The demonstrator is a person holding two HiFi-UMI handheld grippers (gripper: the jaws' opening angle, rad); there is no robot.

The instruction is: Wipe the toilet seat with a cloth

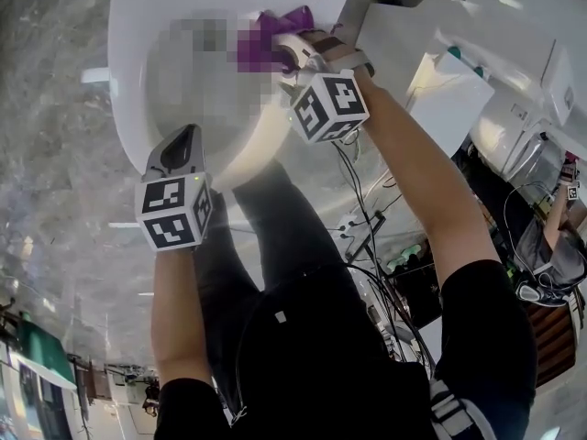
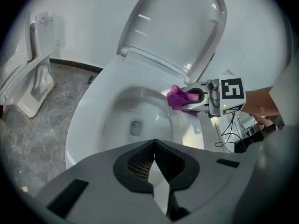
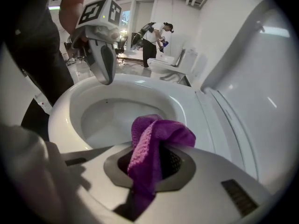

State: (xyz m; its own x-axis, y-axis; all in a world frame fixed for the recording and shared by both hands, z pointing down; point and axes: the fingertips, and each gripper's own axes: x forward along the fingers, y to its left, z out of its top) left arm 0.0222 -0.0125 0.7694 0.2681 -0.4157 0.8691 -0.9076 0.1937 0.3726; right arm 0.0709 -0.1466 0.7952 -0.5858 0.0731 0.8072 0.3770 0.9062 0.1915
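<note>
A white toilet bowl with its seat rim (image 1: 128, 81) (image 2: 93, 111) (image 3: 201, 111) fills all three views, and its lid (image 2: 182, 27) stands raised. My right gripper (image 1: 286, 55) (image 2: 198, 98) (image 3: 150, 164) is shut on a purple cloth (image 1: 266, 39) (image 2: 177, 97) (image 3: 152, 143), which bunches out past the jaws. It holds the cloth at the seat rim on the side near the hinge. Whether the cloth touches the rim I cannot tell. My left gripper (image 1: 186, 140) (image 2: 154, 164) (image 3: 106, 76) hangs shut and empty over the opposite, front rim of the bowl.
A second toilet (image 2: 28, 78) stands to the left on the grey speckled floor. A white box (image 1: 454, 99) and cables (image 1: 367, 218) lie beside the bowl. In the right gripper view a person (image 3: 156, 34) works at another toilet (image 3: 168, 66) in the background.
</note>
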